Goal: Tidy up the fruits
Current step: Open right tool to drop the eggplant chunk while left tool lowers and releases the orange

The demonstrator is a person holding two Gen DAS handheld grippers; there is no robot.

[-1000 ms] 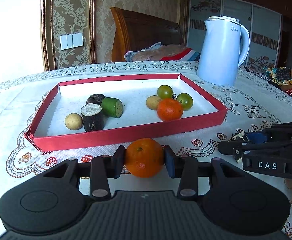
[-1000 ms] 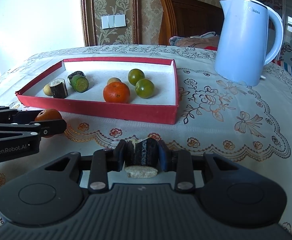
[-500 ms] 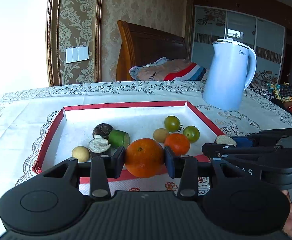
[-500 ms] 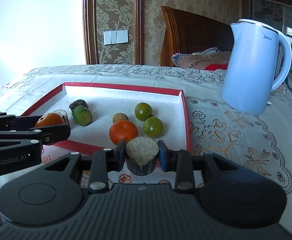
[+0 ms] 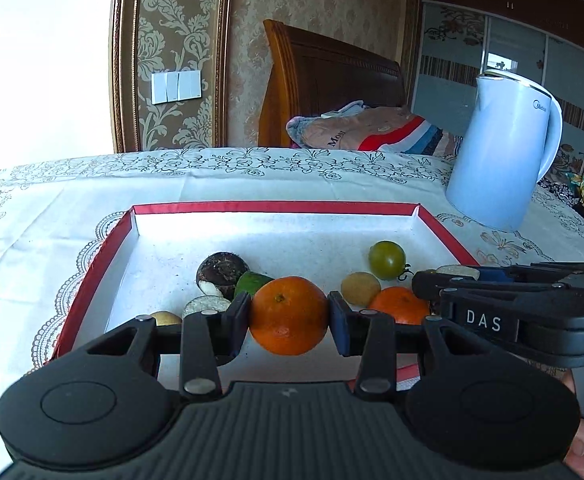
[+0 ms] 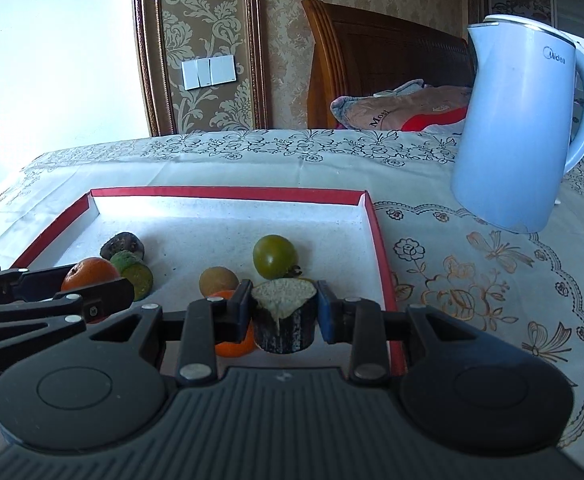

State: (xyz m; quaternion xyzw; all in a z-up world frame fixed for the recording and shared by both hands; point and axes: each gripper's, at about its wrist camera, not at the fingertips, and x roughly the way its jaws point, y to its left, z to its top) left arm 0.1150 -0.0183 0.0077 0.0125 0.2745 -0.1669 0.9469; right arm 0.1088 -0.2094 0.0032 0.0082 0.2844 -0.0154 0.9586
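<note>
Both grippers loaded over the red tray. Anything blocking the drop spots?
Partly. Left gripper holds an orange above bare tray floor. Right gripper holds a dark cut piece; a second orange and a green tomato crowd that spot.

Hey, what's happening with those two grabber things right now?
Left hand-held gripper shut on orange. Right hand-held gripper shut on dark cut chunk. Both over red tray. Fruit lies below.

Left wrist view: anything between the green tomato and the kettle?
Only the red tray's right wall and bare tablecloth separate the green tomato from the kettle; left wrist view.
</note>
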